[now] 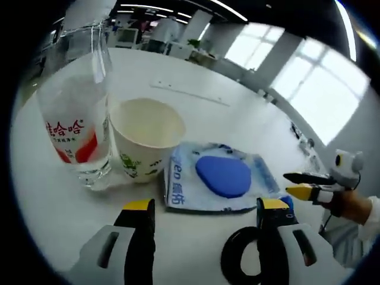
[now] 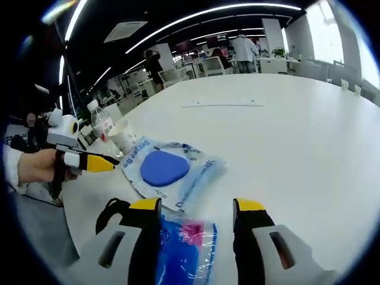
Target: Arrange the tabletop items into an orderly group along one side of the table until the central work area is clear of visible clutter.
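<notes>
On white tabletop (image 1: pixel 237 113): clear water bottle (image 1: pixel 76 113) with red label, upright, touching paper cup (image 1: pixel 145 139) beside it. Next to cup, flat clear packet holding blue pad (image 1: pixel 222 176). Left gripper (image 1: pixel 205 209) open, empty, just short of that packet. Between jaws of right gripper (image 2: pixel 196 208), also open, small blue-and-pink packet (image 2: pixel 184 246), ungripped.

A clear water bottle (image 1: pixel 76 124) stands at the left of a white table (image 1: pixel 237 119), touching a paper cup (image 1: pixel 146 138) to its right. Right of the cup lies a plastic packet (image 1: pixel 219 178) holding a blue pad. The left gripper (image 1: pixel 205 209) hovers near, jaws apart, while the right gripper (image 1: pixel 306 184) enters from the far right.
</notes>
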`<state>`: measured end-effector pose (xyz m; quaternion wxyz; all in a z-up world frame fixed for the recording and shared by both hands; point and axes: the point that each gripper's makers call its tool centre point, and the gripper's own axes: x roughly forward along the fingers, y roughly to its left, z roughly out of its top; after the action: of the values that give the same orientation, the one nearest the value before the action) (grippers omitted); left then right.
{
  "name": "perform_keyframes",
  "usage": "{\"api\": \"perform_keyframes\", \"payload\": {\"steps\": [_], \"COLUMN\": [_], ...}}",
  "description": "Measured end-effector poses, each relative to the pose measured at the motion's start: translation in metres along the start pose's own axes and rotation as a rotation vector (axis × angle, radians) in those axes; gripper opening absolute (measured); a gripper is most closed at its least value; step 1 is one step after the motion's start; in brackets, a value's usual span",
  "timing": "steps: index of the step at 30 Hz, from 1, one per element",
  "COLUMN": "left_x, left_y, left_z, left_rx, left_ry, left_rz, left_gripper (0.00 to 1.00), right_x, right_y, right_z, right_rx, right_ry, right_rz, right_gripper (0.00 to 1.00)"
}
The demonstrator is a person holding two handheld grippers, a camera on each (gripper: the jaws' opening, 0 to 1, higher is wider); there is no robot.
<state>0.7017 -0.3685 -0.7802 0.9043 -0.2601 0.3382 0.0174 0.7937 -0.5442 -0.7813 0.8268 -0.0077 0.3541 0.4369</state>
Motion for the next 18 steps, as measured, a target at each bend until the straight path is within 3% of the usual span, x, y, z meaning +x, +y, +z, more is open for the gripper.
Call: {"api": "perform_keyframes", "payload": {"steps": [3, 9, 12, 18], "left_x": [0.003, 0.012, 0.014, 0.019], "left_y": [0.008, 0.017, 0.017, 0.022], "left_z": [0.002, 0.007, 0.012, 0.007], "left_rx": [-0.001, -0.031, -0.066, -0.075], "left_ry": [-0.01, -0.021, -0.055, -0.049], "left_rz": [0.016, 0.028, 0.028, 0.055], "left_gripper": [0.65, 0.62, 0.6, 0.36], "right_x": [0.011, 0.024, 0.024, 0.031], "right_y": [-0.006, 0.001, 0.003, 0.005], "right_z": [0.002, 0.0, 0.0, -0.003], "right_rx": [0.059, 0.049, 0.049, 0.062], "right_ry": [-0.003, 0.03, 0.033, 0.06], "right_rz": [0.0, 0.021, 0.017, 0.021], "right_gripper": [0.45, 0.42, 0.41, 0.3]}}
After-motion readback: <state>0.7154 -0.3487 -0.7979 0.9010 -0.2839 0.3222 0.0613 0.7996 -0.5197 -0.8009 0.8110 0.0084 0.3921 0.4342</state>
